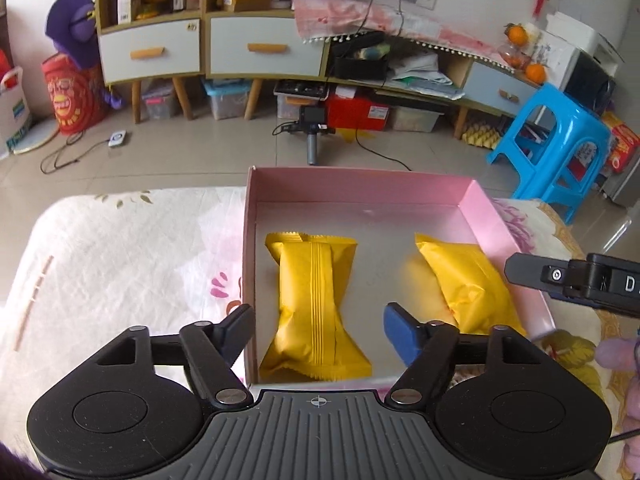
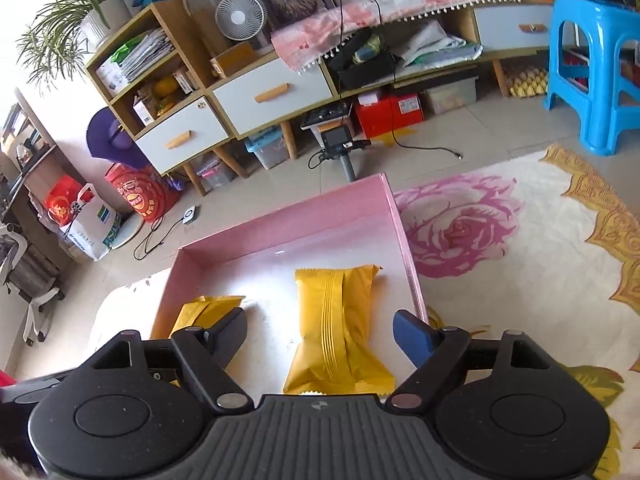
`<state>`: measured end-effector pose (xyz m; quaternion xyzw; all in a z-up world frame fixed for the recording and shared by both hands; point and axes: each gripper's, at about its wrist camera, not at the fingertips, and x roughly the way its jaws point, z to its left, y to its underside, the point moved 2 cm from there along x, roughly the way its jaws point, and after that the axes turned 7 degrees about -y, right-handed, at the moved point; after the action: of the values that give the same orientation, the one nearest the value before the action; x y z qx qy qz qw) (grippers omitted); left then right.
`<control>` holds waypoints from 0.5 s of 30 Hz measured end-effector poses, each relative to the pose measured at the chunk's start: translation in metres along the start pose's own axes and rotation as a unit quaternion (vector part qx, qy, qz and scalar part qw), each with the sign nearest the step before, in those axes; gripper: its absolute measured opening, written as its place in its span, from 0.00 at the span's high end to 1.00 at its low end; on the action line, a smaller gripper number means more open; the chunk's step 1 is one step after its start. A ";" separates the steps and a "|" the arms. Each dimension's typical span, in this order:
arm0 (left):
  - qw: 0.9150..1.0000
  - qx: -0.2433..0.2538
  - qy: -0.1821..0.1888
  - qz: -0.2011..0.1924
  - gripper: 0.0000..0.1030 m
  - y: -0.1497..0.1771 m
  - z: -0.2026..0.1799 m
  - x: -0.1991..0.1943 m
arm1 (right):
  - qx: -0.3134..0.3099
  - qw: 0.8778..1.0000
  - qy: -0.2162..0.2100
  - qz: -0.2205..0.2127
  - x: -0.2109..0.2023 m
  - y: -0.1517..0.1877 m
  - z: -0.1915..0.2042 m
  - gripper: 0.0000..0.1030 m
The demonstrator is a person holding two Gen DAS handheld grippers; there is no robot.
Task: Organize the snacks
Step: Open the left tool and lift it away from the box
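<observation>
Between the spread fingers of the left claw (image 1: 318, 330) and the right claw (image 2: 322, 332), neither pinching anything, two yellow snack packs are lying: one (image 1: 316, 306) at nine o'clock, one (image 1: 468, 284) at three o'clock inside one pink box (image 1: 360, 186).

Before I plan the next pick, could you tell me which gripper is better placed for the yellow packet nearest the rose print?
The right gripper: that yellow packet lies directly between its open fingers, while the left gripper hovers over the other packet.
</observation>
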<state>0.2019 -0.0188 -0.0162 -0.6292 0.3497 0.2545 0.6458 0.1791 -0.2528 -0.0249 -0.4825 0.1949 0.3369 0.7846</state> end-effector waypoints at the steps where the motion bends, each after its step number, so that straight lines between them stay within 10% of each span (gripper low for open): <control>1: 1.000 0.002 -0.001 0.001 0.23 0.000 0.000 -0.005 | -0.001 1.000 0.001 -0.001 -0.003 0.001 0.001 0.25; 15: 1.000 -0.003 0.004 -0.003 0.10 0.045 0.012 -0.072 | -0.061 0.998 -0.002 -0.014 -0.062 0.020 0.037 0.14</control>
<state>0.1241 0.0044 0.0106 -0.6333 0.3497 0.2513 0.6431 0.1210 -0.2348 0.0181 -0.5314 0.1656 0.3377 0.7590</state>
